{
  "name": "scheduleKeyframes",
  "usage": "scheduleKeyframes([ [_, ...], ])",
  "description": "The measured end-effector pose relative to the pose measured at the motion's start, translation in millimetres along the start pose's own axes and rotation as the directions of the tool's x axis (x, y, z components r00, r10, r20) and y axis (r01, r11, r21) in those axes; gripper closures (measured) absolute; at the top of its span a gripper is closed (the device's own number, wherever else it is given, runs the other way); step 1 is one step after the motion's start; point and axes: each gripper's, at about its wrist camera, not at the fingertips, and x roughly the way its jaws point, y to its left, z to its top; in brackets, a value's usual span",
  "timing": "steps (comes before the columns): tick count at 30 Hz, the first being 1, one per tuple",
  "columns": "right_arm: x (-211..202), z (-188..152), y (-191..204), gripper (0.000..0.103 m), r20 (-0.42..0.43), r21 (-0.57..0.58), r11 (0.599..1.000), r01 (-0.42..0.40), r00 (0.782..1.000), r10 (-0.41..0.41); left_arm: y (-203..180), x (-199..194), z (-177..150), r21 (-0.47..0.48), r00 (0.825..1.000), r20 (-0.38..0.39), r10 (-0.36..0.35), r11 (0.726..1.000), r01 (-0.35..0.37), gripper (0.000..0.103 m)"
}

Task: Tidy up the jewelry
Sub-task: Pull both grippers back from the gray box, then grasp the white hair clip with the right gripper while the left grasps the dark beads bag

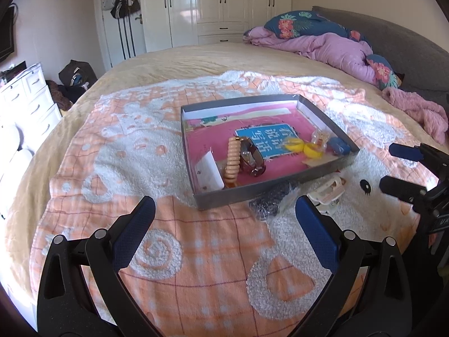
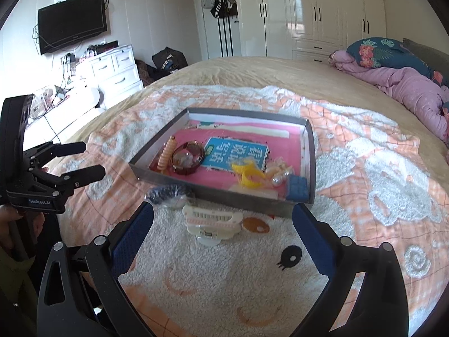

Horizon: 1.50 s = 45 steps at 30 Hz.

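A shallow grey box (image 1: 266, 186) (image 2: 221, 196) lies on the blanket. It holds a beaded peach bracelet (image 1: 233, 160) (image 2: 166, 154), a brown watch (image 1: 252, 156) (image 2: 188, 157), a yellow clip (image 1: 301, 146) (image 2: 248, 175), pearl pieces (image 2: 276, 178) and a blue block (image 1: 339, 144) (image 2: 297, 186). Outside, by its near edge, lie a dark beaded item in a clear bag (image 1: 269, 202) (image 2: 168, 192) and a white hair clip (image 1: 328, 191) (image 2: 212, 220). My left gripper (image 1: 224, 224) (image 2: 92, 160) is open and empty. My right gripper (image 2: 223, 229) (image 1: 398, 168) is open, with the hair clip between its fingers.
An orange and white blanket (image 1: 168, 252) covers the bed. A purple duvet (image 1: 322, 45) and pillows lie at the head. White drawers (image 2: 115, 70) and a wall TV (image 2: 73, 22) stand left of the bed.
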Motion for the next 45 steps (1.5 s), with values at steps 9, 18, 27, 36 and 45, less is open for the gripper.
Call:
scheduleKeyframes([
  [9,25,-10,5,0.004,-0.056,0.021,1.0,-0.017,0.998,0.018,-3,9,-5,0.014,1.0,-0.026,-0.006,1.0,0.006,0.009],
  [18,56,-18,4,0.004,-0.119,0.035,0.999,-0.014,0.993,0.018,5,28,-13,-0.022,0.997,-0.065,-0.034,0.999,0.033,0.009],
  [27,94,-17,-1,0.004,-0.176,0.088,0.996,-0.031,0.983,0.046,5,44,-15,-0.05,0.99,-0.1,-0.102,0.994,0.098,0.009],
  [36,102,-20,-5,0.036,-0.188,0.067,0.996,-0.066,0.979,0.077,-6,63,-12,-0.071,0.971,-0.139,-0.194,0.98,0.185,0.016],
  [45,65,-22,-27,0.036,-0.143,0.109,0.992,-0.063,0.987,0.078,-34,93,-7,-0.088,0.95,-0.191,-0.245,0.969,0.232,0.024],
])
